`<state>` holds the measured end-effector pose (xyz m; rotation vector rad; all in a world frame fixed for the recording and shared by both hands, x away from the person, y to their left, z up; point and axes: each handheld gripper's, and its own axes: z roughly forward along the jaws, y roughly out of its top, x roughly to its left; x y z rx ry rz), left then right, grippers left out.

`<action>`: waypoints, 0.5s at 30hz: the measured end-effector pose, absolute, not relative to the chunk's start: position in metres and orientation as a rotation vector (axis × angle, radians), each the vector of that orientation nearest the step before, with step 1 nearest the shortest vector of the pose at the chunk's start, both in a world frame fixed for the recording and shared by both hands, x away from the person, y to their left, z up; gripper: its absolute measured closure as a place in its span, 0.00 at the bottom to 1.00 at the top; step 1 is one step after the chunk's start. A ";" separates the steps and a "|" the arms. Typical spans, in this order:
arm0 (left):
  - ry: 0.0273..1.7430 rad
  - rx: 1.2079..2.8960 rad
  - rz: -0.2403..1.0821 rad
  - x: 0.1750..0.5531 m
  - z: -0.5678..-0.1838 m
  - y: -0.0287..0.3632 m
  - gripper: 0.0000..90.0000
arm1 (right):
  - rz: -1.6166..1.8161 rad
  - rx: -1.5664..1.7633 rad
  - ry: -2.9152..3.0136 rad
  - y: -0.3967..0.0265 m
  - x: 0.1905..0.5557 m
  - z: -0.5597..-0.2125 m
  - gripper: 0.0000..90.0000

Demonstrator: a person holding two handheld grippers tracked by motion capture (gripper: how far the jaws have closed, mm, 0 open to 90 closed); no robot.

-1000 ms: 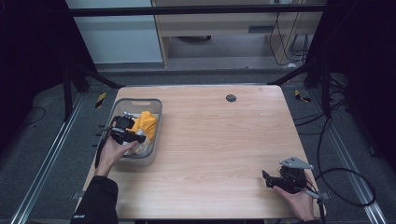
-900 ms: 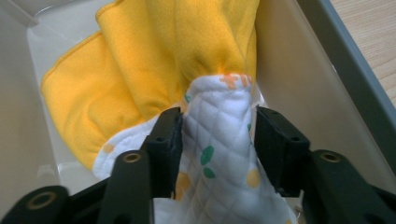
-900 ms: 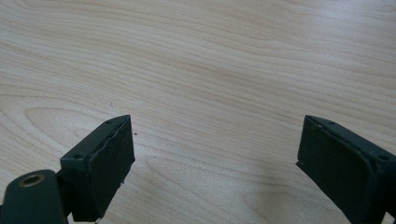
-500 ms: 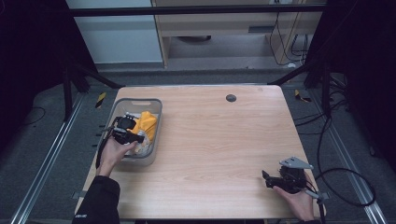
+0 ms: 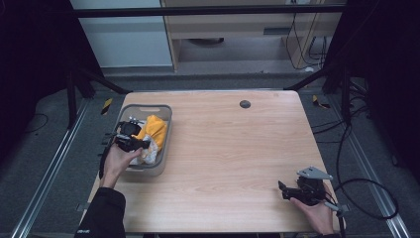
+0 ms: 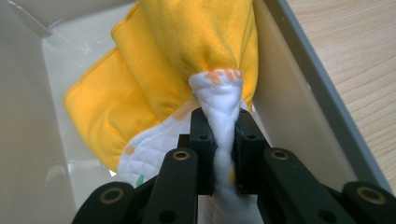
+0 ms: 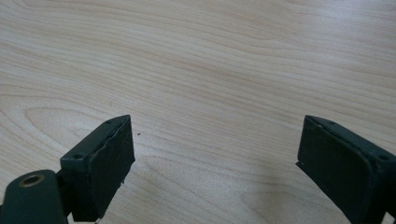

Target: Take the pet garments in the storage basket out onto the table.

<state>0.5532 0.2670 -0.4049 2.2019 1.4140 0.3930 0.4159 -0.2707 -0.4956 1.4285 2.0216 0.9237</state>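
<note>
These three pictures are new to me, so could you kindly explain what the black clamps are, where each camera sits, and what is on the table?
No robot is here: a person holds a hand-held grasping tool in each hand. The high view looks down on a wooden table from the person's side. The left tool reaches into a grey bin at the table's left edge, and the right tool sits low over bare wood near the front right corner.

The other two pictures come from small cameras riding on the tools, looking along their black jaws. In the left gripper view, the jaws are closed on a white quilted fold of a yellow and white cloth lying in the bin. In the right gripper view, the jaws stand wide apart with nothing between them. A small dark disc sits near the table's far edge.
</note>
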 end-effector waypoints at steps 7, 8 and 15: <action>1.398 2.170 0.412 0.548 -0.391 0.270 0.90 | 0.925 1.429 2.016 -0.272 0.416 -0.496 0.12; 1.393 2.166 0.418 0.546 -0.386 0.272 0.90 | 0.923 1.427 2.016 -0.272 0.416 -0.496 0.12; 1.374 2.143 0.450 0.538 -0.373 0.275 0.90 | 0.928 1.430 2.015 -0.272 0.415 -0.495 0.12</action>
